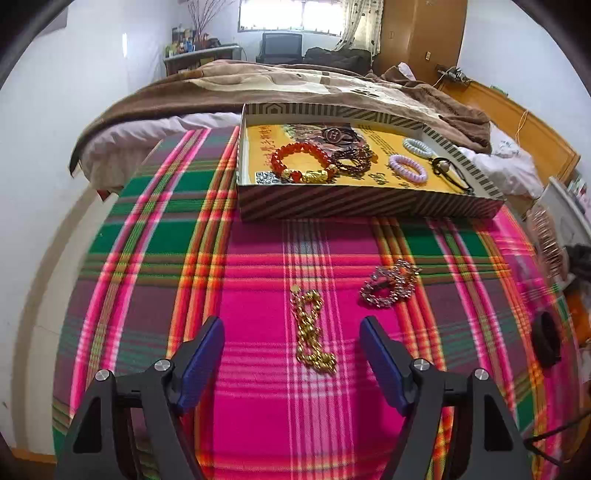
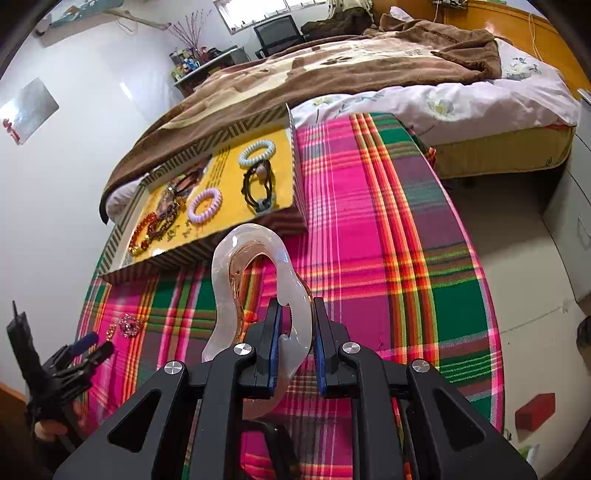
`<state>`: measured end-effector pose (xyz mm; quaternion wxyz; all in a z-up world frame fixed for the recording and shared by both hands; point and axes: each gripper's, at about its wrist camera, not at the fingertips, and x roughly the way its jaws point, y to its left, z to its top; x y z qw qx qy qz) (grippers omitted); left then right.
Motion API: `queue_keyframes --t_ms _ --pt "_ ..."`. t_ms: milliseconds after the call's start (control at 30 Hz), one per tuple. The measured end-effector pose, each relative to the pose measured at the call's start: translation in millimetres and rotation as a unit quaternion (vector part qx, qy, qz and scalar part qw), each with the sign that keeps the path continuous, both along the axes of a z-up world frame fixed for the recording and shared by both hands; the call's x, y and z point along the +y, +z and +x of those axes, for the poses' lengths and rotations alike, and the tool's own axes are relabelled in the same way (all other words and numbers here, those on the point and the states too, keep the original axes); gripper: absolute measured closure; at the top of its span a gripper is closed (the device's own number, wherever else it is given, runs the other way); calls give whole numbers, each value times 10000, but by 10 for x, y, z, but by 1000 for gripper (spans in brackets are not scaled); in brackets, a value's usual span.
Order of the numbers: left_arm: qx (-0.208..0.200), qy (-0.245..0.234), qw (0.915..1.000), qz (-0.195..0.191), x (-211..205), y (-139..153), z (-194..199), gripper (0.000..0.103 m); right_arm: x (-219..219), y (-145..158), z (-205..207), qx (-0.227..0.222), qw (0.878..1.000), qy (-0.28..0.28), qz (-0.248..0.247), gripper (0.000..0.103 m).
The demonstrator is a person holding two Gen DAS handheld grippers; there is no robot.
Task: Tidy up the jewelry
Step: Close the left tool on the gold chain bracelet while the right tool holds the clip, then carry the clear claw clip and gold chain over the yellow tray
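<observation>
Right gripper [image 2: 297,332] clamps the translucent bangle [image 2: 255,280]; left gripper [image 1: 291,347], spread wide, flanks the gold chain [image 1: 312,341].

daylight pours in from the curtained window [image 1: 291,14] at the far wall, blown out to plain white in the left wrist view. the room is bright and evenly lit, with soft, faint shadows under the striped cardboard tray [image 1: 369,206]. the glossy white wall [image 1: 74,110] carries a pale streak of glare. both views bend strongly at the edges, with dark corners from the fisheye lens. the pink, green and orange plaid cloth [image 1: 258,277] looks sharp at centre and smears toward the right rim. the translucent pink wavy bangle [image 2: 255,273] catches small highlights.
</observation>
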<state>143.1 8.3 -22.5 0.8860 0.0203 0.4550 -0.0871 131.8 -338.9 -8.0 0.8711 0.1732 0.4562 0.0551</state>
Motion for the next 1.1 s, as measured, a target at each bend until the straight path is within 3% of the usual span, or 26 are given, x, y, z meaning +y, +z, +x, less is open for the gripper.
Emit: queue_keyframes --t_ms 67,167,267,400,467,800,1100 --pt "-50 -10 9997 231 -41 -23 23 28 13 25 -2 -50 10000 20 25 87" --pt "-125 -8 9997 225 -28 -29 57 30 34 41 3 -86 9999 39 36 87" --pt "-185 40 9995 266 -4 -10 66 47 53 51 11 -111 9999 63 46 87" --pt "-233 -92 9992 316 -38 12 38 89 57 51 8 -129 9999 61 74 87" --pt "-252 -139 9991 318 -65 13 12 95 58 44 5 -118 9999 58 72 87" --pt "-316 -69 9993 177 -29 72 -22 98 57 50 -19 -118 9999 56 68 87" --pt "-635 -129 9978 96 -44 366 -131 98 87 185 -71 -263 9996 98 56 87"
